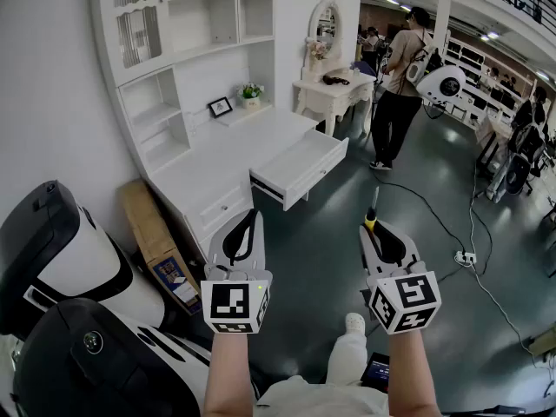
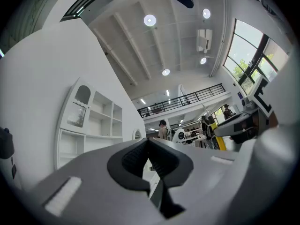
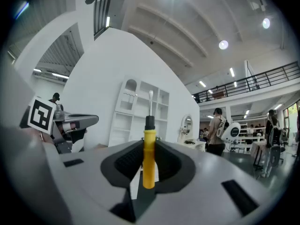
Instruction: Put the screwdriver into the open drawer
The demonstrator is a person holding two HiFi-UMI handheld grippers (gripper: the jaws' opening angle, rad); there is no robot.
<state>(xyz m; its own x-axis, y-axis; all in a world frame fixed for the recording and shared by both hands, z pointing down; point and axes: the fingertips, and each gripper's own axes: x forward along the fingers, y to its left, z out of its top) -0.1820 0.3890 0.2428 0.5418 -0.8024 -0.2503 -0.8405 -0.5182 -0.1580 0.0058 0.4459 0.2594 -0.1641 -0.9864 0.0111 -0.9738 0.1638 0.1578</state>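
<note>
The right gripper [image 3: 148,146] jaws clamp the screwdriver [image 3: 149,157], well apart from the open drawer [image 1: 300,170], the left gripper [image 2: 149,142] jaws closed and empty; the round handle may swivel or slip, dropping onto the floor [image 1: 334,259].

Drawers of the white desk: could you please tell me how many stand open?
1. The open drawer juts at the right end of the desk; the shut drawer lies lower left of it. Others may be hidden.

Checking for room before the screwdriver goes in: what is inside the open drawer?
In the head view, the open drawer shows only its bare white bottom, with nothing lying on it. Its rear part, under the desk top, is covered and cannot be seen.
</note>
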